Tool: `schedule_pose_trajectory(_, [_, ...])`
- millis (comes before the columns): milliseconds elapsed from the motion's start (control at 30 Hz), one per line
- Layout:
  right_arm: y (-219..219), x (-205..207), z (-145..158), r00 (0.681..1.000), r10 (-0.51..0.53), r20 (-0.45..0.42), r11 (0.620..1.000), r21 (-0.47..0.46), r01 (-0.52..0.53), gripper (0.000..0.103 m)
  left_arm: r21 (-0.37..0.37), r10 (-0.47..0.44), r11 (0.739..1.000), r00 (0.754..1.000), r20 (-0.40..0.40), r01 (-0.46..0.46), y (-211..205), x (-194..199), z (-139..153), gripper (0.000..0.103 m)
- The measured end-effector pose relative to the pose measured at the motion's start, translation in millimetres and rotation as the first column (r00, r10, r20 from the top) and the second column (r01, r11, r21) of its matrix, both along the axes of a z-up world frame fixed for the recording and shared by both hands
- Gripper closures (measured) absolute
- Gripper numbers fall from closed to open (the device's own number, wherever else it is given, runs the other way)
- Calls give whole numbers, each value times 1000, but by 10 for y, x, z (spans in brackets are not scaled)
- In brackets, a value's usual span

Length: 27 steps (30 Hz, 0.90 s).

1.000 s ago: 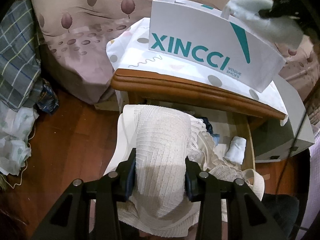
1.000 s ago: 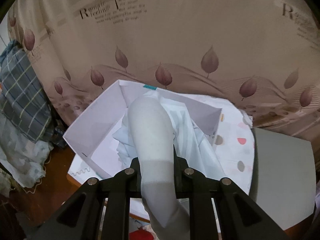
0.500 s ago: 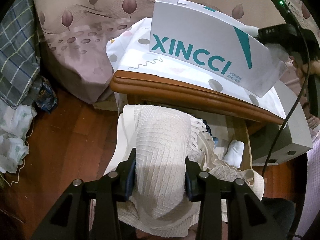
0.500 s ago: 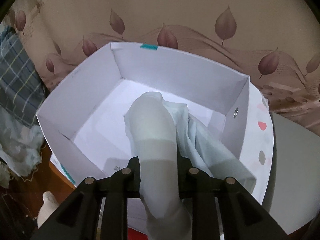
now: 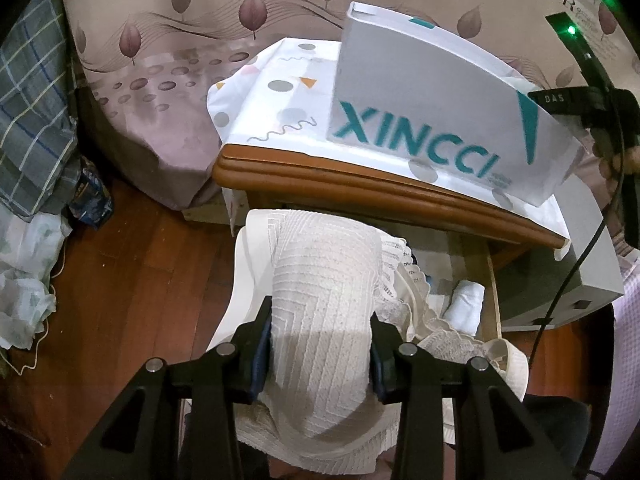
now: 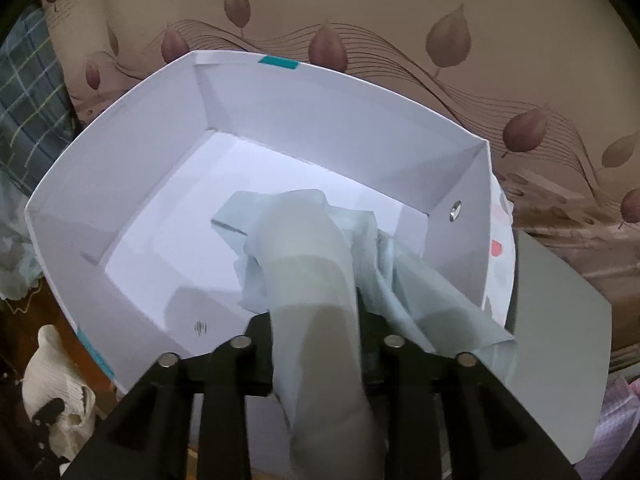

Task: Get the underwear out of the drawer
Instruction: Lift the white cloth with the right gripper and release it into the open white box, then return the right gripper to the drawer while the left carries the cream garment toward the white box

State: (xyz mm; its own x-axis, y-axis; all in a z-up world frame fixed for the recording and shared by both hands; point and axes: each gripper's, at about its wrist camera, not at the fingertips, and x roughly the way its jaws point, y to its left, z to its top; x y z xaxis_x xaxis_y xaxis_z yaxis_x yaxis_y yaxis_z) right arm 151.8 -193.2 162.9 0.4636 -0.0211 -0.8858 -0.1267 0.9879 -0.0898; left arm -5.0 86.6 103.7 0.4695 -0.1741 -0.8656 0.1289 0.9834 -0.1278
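Observation:
My left gripper (image 5: 320, 344) is shut on a white ribbed, lace-edged piece of underwear (image 5: 324, 280), held above the open drawer (image 5: 494, 280). A rolled white piece (image 5: 466, 304) still lies in the drawer. My right gripper (image 6: 316, 320) is down inside the white XINCCI shoe box (image 6: 280, 120). Its jaws are opening, and pale green underwear (image 6: 304, 248) sits loosely between them, its front end resting on the box floor. The left wrist view shows the right gripper (image 5: 576, 100) behind that box (image 5: 432, 112).
The box stands on a wooden bedside cabinet (image 5: 360, 184) covered with a dotted white cloth. A grey lid (image 6: 560, 320) lies to its right. The bed with leaf-patterned sheets runs behind. Plaid fabric and bags (image 5: 32, 160) are piled on the wooden floor at the left.
My right gripper has sunk into the box with the pale green underwear, and its jaws have spread a little. The box has turned slightly on the cabinet. The left gripper has not moved.

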Motion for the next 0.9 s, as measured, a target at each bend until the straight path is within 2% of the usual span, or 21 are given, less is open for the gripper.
schedule_pose_trajectory(67, [-25,-23,9,1000,-6,15,1000,18,6,53,2,-1,1000,1000,2,1,-10,-1,4,63])
schedule_pose_trajectory(133, [-41,-72,65,998,-16,55,999,50,13,33,6,-1,1000,1000,1,1,-22,5,-1,63])
schedule_pose_trajectory(200, [-47,-136,167,994,-31,108,997,72,23,26,7,0,1000,1000,-1,0,-30,12,-8,63])
schedule_pose_trajectory(400, [-78,-348,460,977,-70,203,988,149,40,23,6,1,1000,1000,2,-1,-46,16,3,63])
schedule_pose_trajectory(567, [-147,-848,578,956,-105,274,980,194,52,19,2,1,1000,1000,11,-1,-47,-6,20,63])
schedule_pose_trajectory(733, [-212,-1387,420,947,-122,299,979,192,65,18,11,-2,1000,1000,23,2,-60,-25,60,64])
schedule_pose_trajectory(900, [-238,-1842,5,954,-110,279,989,126,78,17,28,-11,1000,999,35,10,-94,-60,113,64])
